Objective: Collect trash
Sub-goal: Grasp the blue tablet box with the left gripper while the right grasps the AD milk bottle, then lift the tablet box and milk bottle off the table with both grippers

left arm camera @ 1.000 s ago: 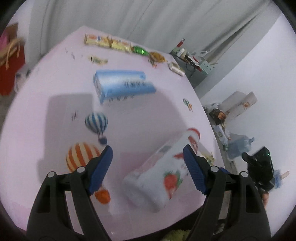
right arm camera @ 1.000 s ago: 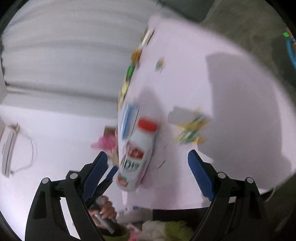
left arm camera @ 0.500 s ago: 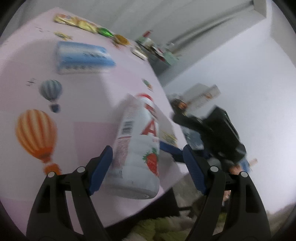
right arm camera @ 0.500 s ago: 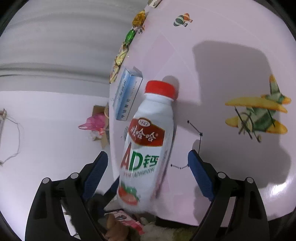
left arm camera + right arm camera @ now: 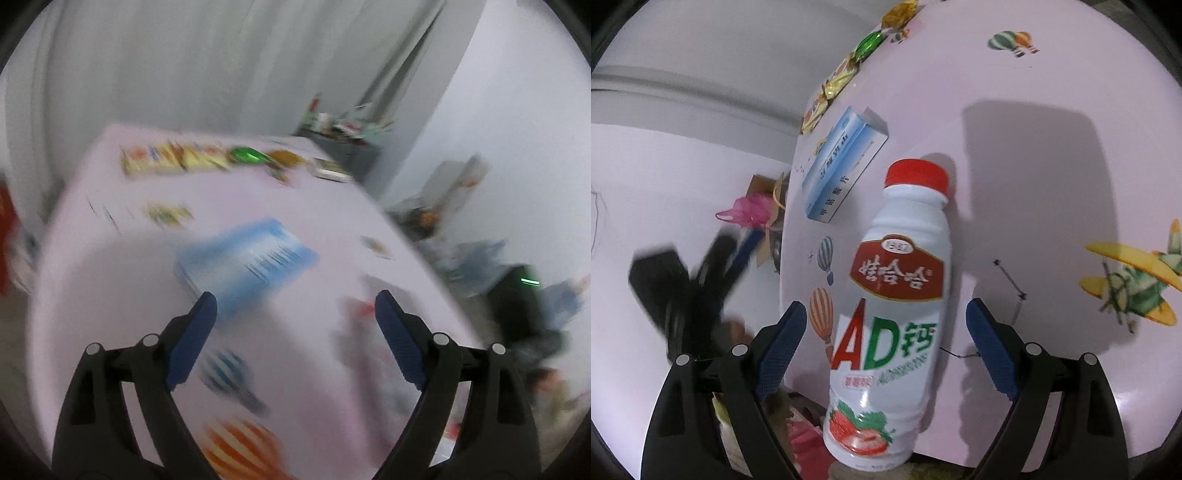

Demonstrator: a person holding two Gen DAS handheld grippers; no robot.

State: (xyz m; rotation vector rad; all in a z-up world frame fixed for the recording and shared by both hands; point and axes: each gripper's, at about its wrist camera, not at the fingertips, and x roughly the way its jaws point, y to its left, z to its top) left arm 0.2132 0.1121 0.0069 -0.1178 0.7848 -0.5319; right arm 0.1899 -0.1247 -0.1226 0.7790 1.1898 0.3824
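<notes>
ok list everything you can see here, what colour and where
bottle: 1, white with red cap, lying on the table between the right tool's open jaws, untouched
box: 1, blue and white, flat on the table beyond the bottle
wrappers: several, yellow, one green, one gold, in a row along the far edge
table: 1, pink cloth printed with balloons and a plane
curtain: grey, behind the table
left tool: black, blue pads, open, jaws just widened, nothing between them
right tool: black, blue pads, open
</notes>
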